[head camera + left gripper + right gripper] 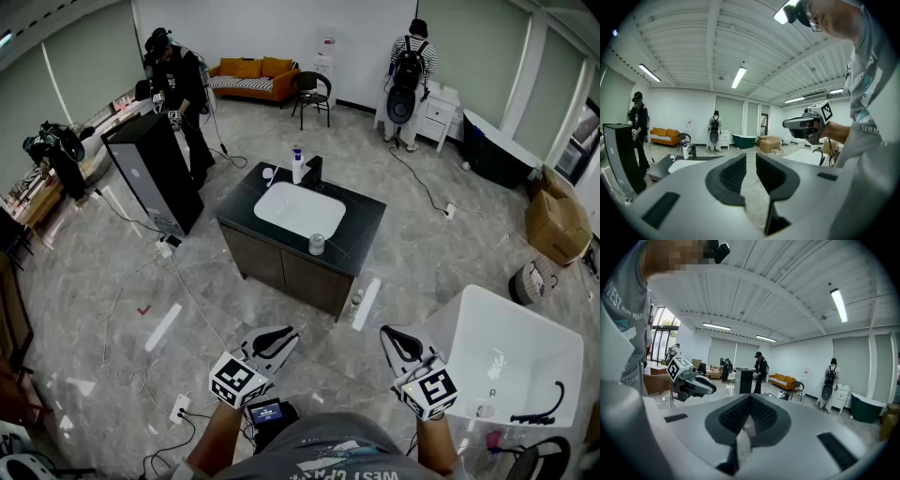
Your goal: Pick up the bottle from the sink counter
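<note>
The bottle, white with a blue cap, stands upright at the back of the black sink counter, beside the black tap. It shows small and far off as the bottle in the left gripper view and the bottle in the right gripper view. Both grippers hang low in front of the person, well short of the counter. My left gripper is shut with nothing between its pads. My right gripper is likewise shut and empty.
A small grey cup sits on the counter's near edge by the white basin. A tall black cabinet stands left, a white tub right, a cardboard box beyond. Cables and a power strip lie on the floor. People stand at the back.
</note>
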